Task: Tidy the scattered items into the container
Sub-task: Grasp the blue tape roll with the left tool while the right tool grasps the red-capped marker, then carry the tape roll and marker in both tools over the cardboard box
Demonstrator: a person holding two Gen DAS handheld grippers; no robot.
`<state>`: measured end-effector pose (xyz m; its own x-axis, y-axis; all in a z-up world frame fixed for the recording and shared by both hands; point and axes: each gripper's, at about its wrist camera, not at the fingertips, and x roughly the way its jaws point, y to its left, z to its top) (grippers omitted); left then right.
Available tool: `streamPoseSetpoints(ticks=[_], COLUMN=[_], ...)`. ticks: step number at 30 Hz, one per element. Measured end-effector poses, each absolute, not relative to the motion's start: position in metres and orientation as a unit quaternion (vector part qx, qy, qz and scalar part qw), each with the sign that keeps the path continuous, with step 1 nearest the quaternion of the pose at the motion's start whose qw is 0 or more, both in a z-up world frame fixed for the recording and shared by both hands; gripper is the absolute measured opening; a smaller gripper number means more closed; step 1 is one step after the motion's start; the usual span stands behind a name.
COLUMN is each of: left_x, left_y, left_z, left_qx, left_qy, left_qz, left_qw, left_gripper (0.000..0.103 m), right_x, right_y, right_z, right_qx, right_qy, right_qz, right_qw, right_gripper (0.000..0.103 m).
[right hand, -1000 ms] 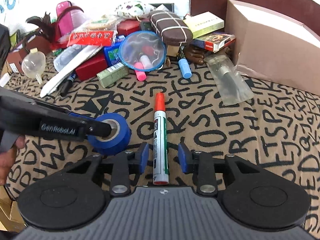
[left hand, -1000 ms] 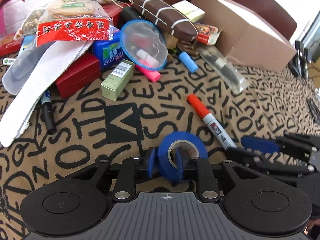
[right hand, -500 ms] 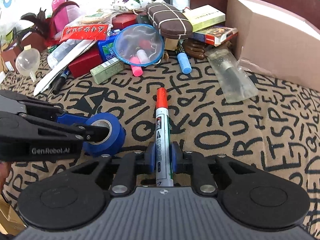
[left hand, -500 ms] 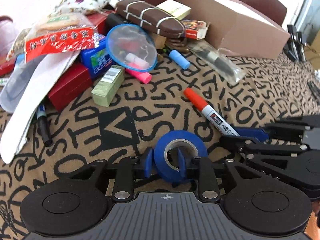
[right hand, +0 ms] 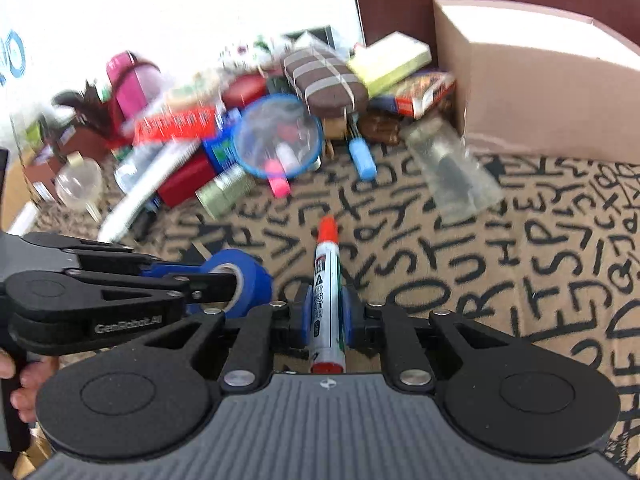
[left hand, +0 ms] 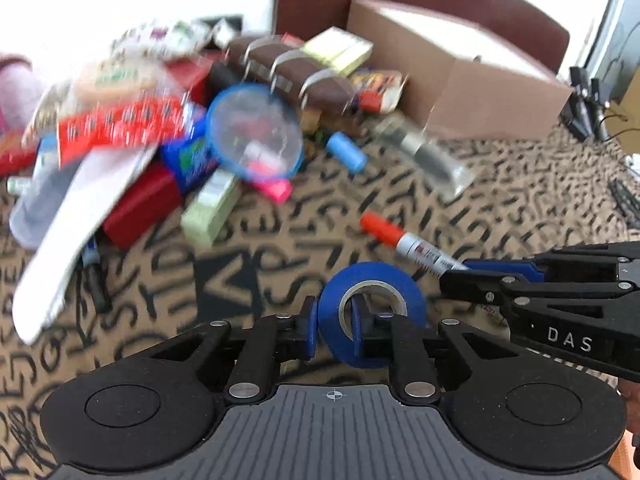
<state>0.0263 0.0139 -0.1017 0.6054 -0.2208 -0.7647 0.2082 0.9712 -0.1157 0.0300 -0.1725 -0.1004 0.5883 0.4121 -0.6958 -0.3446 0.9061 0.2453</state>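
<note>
Step in hand: pickup, both claws at once. The left claw (left hand: 334, 322) is closing on the tape (left hand: 370, 312), one finger through the core and one against the outer face, so the roll's wall sits between the pads. The right claw (right hand: 326, 314) is clamped shut on the marker (right hand: 328, 300), which lies along its line with the orange cap pointing ahead and the butt end near the camera. The two claws sit close side by side, each visible in the other's view.

Judgement: the grasp stage is about complete for the marker and nearly so for the tape; no item held has reached the container yet. Both views are blurred, which suggests the claws are in motion.

Next move, as judged: carry both loads ahead and to the right, clear of the pile (right hand: 256, 128), to the box (right hand: 532, 92), then come over its rim before letting go. The left grip should be firm first; the tape could pivot on a single-wall pinch.

Containers: the cardboard box stands ahead and right of both claws, at the far edge of the lettered cloth (right hand: 520, 260). Its top is washed out by glare, so its contents cannot be told. A clear round blue-rimmed tub (right hand: 278, 142) lies tilted in the pile ahead and left, with small items showing through it, too blurred to name.
</note>
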Motion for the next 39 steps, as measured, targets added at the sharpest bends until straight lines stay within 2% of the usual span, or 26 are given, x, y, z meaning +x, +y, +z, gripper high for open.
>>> streamPoseSetpoints(ticks=[5, 8, 15, 21, 28, 32, 39], left_x=[0.042, 0.051, 0.053, 0.059, 0.055, 0.052, 0.058], left_y=[-0.001, -0.01, -0.012, -0.006, -0.006, -0.003, -0.02], left_z=[-0.059, -0.05, -0.097, -0.132, -0.135, -0.114, -0.029], left_qx=[-0.002, 0.007, 0.02, 0.026, 0.033, 0.002, 0.0], left_qy=[0.391, 0.386, 0.446, 0.478, 0.468, 0.457, 0.392], left_qz=[-0.143, -0.136, -0.118, -0.107, -0.111, -0.126, -0.15], left_qw=[0.909, 0.913, 0.887, 0.871, 0.876, 0.88, 0.907], left_gripper=[0.013, 0.013, 0.013, 0.015, 0.014, 0.012, 0.012], right_x=[0.036, 0.041, 0.058, 0.067, 0.075, 0.067, 0.068], right_y=[-0.186, -0.182, -0.163, -0.153, -0.154, -0.167, -0.184], right_z=[-0.066, -0.062, -0.127, -0.13, -0.132, -0.115, -0.039], right_qx=[0.032, -0.029, -0.105, -0.11, -0.082, -0.041, -0.024], right_qy=[0.366, 0.376, 0.471, 0.466, 0.461, 0.452, 0.391], right_qz=[0.21, 0.219, 0.221, 0.224, 0.219, 0.227, 0.242], right_qw=[0.906, 0.9, 0.848, 0.849, 0.856, 0.862, 0.888], right_gripper=[0.018, 0.018, 0.019, 0.02, 0.017, 0.017, 0.017])
